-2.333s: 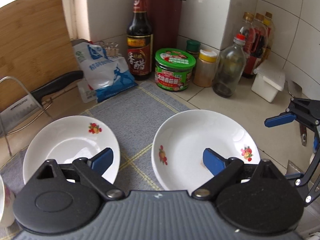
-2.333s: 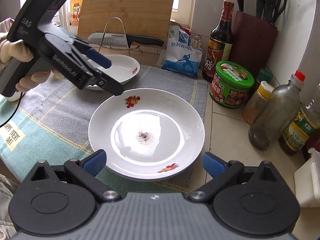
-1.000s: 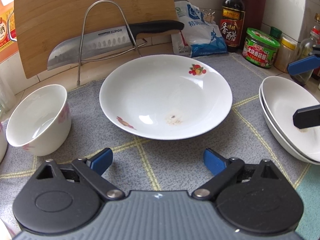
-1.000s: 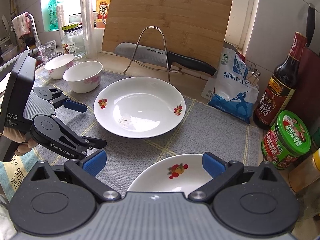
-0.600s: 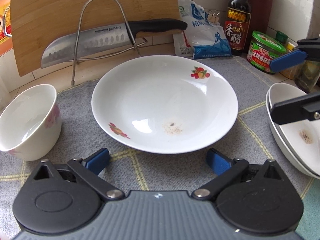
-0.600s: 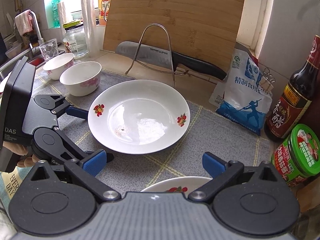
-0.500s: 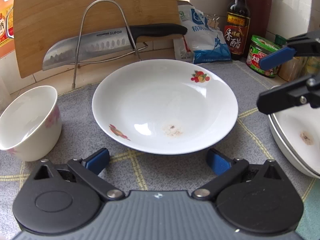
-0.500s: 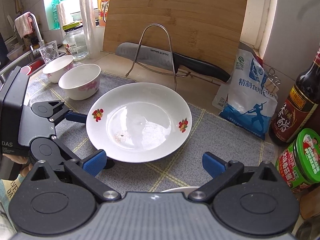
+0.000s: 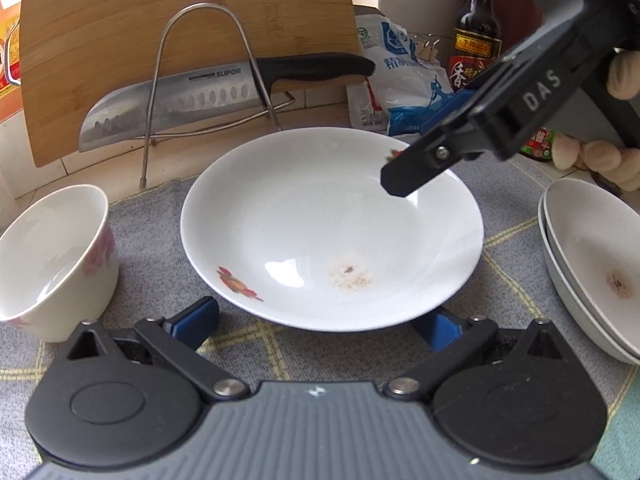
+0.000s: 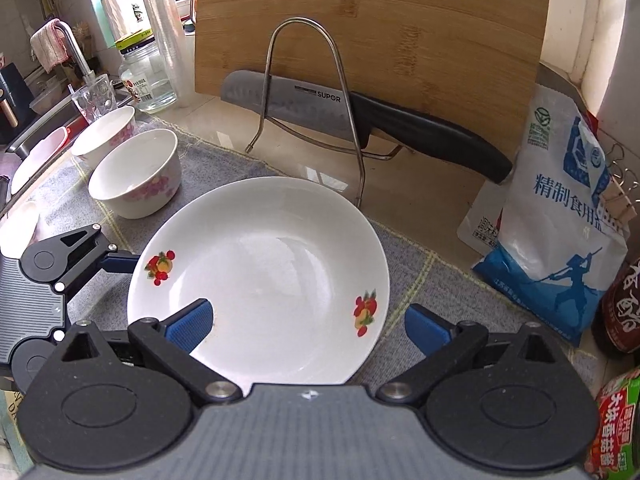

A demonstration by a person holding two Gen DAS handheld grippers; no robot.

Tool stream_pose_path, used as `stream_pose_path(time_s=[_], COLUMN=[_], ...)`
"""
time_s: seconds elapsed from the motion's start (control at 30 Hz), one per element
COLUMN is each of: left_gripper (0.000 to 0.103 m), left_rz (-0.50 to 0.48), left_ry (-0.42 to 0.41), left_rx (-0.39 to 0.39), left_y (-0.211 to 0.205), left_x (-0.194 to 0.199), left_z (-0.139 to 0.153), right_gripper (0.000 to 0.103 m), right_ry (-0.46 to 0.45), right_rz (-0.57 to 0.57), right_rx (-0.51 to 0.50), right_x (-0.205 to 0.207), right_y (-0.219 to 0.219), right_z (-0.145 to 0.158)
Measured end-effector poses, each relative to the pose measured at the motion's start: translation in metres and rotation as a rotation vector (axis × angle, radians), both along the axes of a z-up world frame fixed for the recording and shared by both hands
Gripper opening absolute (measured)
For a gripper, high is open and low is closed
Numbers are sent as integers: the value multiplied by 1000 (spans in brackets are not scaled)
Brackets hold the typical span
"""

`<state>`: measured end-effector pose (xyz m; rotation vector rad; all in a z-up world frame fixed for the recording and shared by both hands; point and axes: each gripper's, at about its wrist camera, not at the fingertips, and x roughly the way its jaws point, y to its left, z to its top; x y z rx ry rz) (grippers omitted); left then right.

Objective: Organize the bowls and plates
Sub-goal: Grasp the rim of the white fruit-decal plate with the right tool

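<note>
A glossy white plate (image 9: pixel 332 228) with fruit decals and a brown speck stain is seen lying flat on a grey woven mat (image 9: pixel 152 216) – two stacked plates (image 9: pixel 592 264) sit at the mat's right edge, a floral bowl (image 9: pixel 52 256) at its left. Behind, a bamboo board (image 10: pixel 368 28) and steel knife (image 10: pixel 320 100) are propped on the stone counter. The left gripper (image 9: pixel 320 322) is held released, jaws just widened, at the plate's near rim; the right gripper (image 10: pixel 306 326) is spread open straddling the far rim – nothing is grasped.
</note>
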<state>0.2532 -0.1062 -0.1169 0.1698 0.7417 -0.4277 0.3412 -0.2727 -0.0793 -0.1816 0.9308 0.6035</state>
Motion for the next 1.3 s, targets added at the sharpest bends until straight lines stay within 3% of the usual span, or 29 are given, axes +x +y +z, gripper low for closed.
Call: stream_pose_path(time_s=[0.37,1.3], left_gripper=[102,102], left_rz=[-17,-50], left_ry=[-30,-58], left_rx=[14,33], left_y=[-2,-5], left_x=[-5,-9], left_z=[2,4], right_gripper=[103,101], right_ry=[100,134], right_rz=[35,137], right_rx=[21,96], right_x=[41,69], right_y=[6,26], right_z=[-20,-26])
